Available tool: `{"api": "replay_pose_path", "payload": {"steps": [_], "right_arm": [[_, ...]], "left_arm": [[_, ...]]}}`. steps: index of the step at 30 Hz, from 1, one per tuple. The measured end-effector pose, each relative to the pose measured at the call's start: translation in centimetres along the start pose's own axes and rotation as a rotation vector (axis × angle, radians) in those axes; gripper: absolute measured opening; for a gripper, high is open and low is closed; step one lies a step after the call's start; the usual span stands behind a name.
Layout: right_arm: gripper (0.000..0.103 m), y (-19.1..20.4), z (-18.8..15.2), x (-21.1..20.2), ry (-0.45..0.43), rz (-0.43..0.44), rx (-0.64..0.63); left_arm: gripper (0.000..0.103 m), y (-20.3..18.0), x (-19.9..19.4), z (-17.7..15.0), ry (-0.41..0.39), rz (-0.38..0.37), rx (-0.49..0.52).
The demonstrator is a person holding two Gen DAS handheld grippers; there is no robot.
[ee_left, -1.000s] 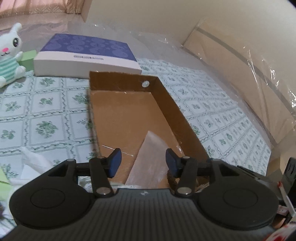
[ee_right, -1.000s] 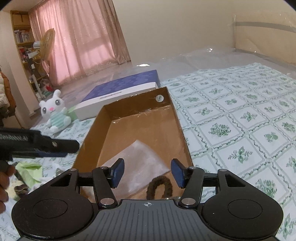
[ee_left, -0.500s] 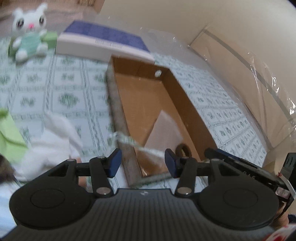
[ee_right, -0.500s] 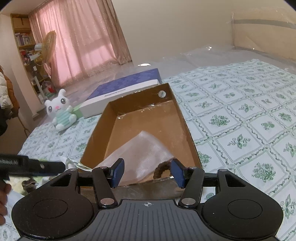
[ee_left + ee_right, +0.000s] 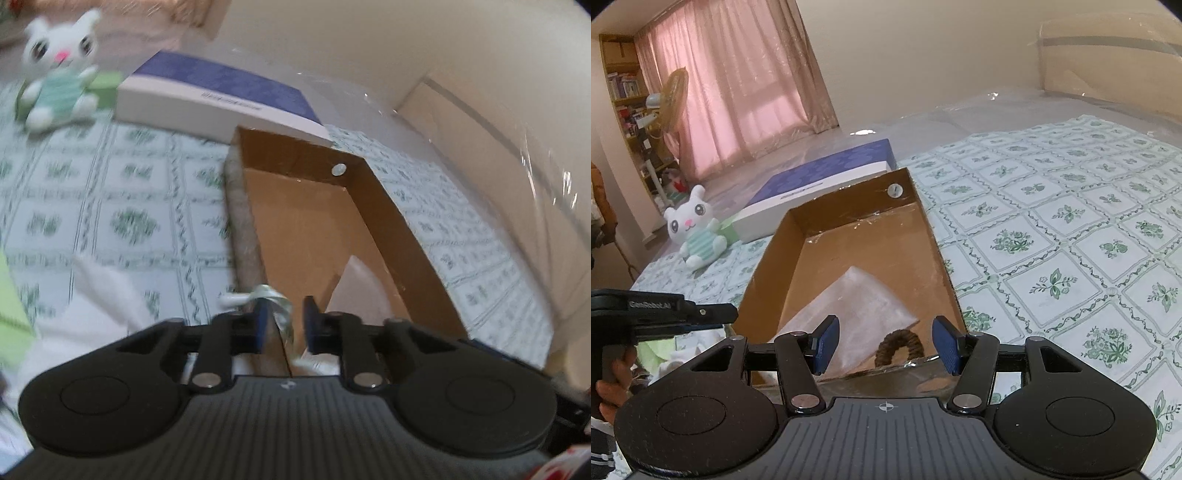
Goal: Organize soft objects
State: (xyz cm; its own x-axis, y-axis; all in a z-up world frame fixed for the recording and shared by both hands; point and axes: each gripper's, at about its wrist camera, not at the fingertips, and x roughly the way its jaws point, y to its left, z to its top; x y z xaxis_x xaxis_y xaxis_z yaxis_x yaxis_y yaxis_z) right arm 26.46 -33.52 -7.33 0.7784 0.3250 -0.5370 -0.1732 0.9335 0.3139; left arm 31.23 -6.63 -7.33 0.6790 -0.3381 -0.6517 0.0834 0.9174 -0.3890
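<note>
An open brown cardboard box (image 5: pixel 934 236) is lying on the green-patterned bedspread (image 5: pixel 1071 229), holding a translucent plastic bag (image 5: pixel 857 306) and, just beside it, a brown hair tie (image 5: pixel 899 343); a flat blue-and-white box (image 5: pixel 816 192) is sitting behind, a white plush bunny (image 5: pixel 696 230) to its left.

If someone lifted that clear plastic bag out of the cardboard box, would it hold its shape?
Probably not. The plastic bag looks thin and crinkled, lying flat in the cardboard box, so it would likely droop. It seems light and perhaps slippery.

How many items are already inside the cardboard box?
2: a white plastic pouch on the cardboard box floor, and a brown hair tie at its near end. The gripper could be hiding more.
</note>
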Motion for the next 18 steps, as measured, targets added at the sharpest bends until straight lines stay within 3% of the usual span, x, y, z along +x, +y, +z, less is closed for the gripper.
{"api": "replay_pose_path", "payload": {"steps": [7,12,18], "right_arm": [[0.056,-0.3,0.4,0.2,-0.009,-0.008,0.006],[0.056,-0.4,0.5,0.4,-0.003,-0.008,0.007],[0.056,-0.1,0.5,0.1,-0.003,-0.005,0.001]], "left_arm": [[0.007,-3.2,2.1,-0.2,0.014,-0.019,0.163],[0.024,-4.1,4.7,-0.5,0.153,-0.002,0.199],[0.031,-4.0,2.5,-0.6,0.114,0.045,0.258]]}}
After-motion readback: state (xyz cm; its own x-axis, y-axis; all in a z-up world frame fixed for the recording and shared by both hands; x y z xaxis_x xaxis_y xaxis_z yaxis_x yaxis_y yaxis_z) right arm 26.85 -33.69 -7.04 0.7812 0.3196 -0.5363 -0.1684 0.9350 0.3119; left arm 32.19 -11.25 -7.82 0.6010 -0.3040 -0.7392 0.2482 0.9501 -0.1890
